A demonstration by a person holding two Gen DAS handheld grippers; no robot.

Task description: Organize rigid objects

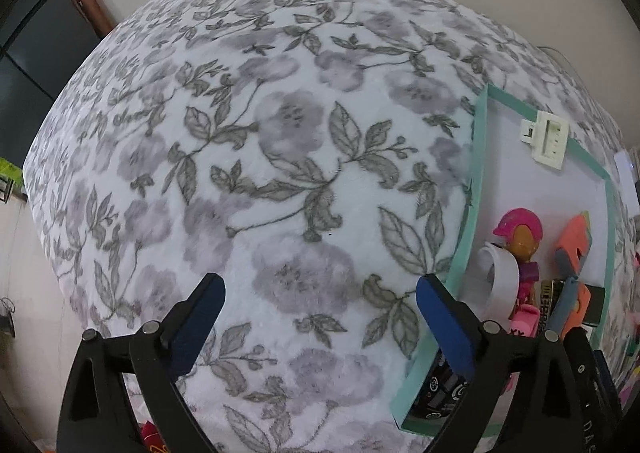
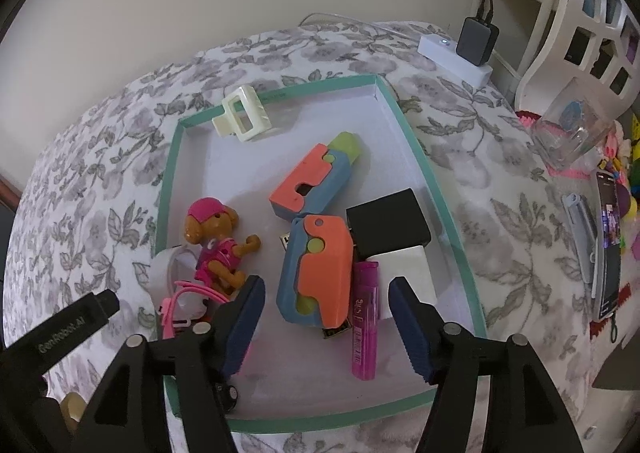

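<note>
Tray (image 2: pixel 448 189): a shallow white box with a teal rim lies on the flowered bedspread (image 1: pixel 280 173) and already holds most of the rigid things; it sits directly under the right gripper and just right of the left one.
Right gripper (image 2: pixel 326 295): its jaws stand partly apart over the near end of the tray, with nothing between the pads; the pink marker (image 2: pixel 364 317) and the near orange-and-blue toy (image 2: pixel 316 273) lie below the gap, untouched.
Left gripper (image 1: pixel 320 293): its jaws are spread wide over bare bedspread beside the tray's left rim and carry nothing.
Step in hand, as I judge it: both tools are free after a drop into the tray, so the next piece must be fetched from outside it.
Near contents: the pink marker leans on a white block (image 2: pixel 408 273); pink loops (image 2: pixel 180 301) and a tape roll (image 2: pixel 168 265) crowd the left corner.
Middle contents: the dog figure (image 2: pixel 216 241), a black block (image 2: pixel 388 221) and a second orange-and-blue toy (image 2: pixel 312 181).
Far contents: a cream hair claw (image 2: pixel 240 117) rests against the back rim, with open floor around it.
Doing it well: lift straight up before swinging away so the pads do not snag the marker, and place later items toward the far, emptier half.
Beyond the tray: loose items near the glass jar (image 2: pixel 568 133) at the right look like likely candidates.
</note>
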